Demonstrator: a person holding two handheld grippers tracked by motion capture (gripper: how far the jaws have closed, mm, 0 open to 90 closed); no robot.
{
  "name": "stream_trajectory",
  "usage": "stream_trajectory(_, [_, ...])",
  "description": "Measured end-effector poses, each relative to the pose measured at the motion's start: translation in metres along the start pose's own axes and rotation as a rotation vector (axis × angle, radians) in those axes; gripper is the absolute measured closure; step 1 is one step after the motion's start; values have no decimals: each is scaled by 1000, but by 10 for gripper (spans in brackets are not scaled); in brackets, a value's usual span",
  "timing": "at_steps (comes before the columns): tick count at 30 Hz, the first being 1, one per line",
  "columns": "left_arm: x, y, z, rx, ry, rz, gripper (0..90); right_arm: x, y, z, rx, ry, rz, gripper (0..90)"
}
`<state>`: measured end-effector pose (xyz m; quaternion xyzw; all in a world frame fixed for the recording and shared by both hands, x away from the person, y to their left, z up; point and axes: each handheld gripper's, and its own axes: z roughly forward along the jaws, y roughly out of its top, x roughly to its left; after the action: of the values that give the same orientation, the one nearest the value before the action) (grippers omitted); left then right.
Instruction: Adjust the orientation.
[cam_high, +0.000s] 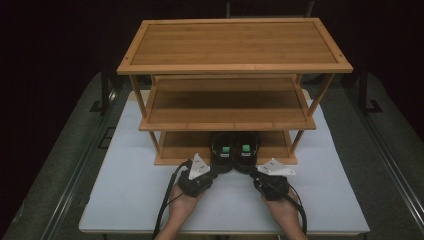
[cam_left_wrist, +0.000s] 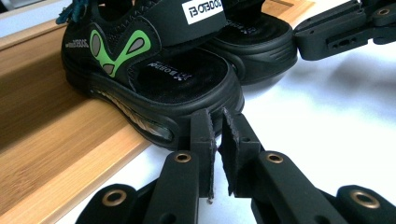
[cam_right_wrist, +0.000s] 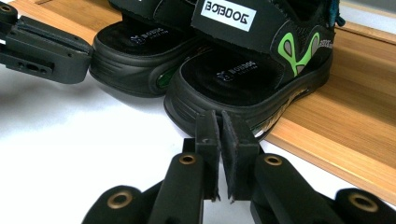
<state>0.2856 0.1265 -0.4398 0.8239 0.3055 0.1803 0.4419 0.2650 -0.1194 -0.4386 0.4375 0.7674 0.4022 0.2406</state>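
- on the lowest tier of the three-level bamboo shoe rack (cam_high: 235, 65), the pair of black sandals with green markings sits side by side, the left sandal (cam_high: 222, 151) beside the right sandal (cam_high: 247, 151), heels overhanging the front edge toward the person.
- judging from this, both shoes are already on the rack and the placing looks done or nearly so; what may be left is a small push further in, since the heels jut out over the white table (cam_high: 140, 195).
- the left claw (cam_left_wrist: 217, 128) is clenched with nothing between its jaws, its tips right at the left sandal's heel (cam_left_wrist: 187, 93); actual contact is too close to call.
- the right claw (cam_right_wrist: 219, 128) is likewise closed and empty, just before the right sandal's heel (cam_right_wrist: 233, 84).
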Motion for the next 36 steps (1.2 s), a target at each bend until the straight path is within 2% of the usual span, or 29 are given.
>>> stream_trajectory(19, [4,5,13,-3,63,-14,828,-3,6,12,4,-46,-9,853])
stream_trajectory(25, [9,6,17,-6,65,-33,828,-4,8,17,-1,-50,0,853])
stream_trajectory(36, [11,10,24,4,83,-28,827,-6,11,22,-1,-71,10,856])
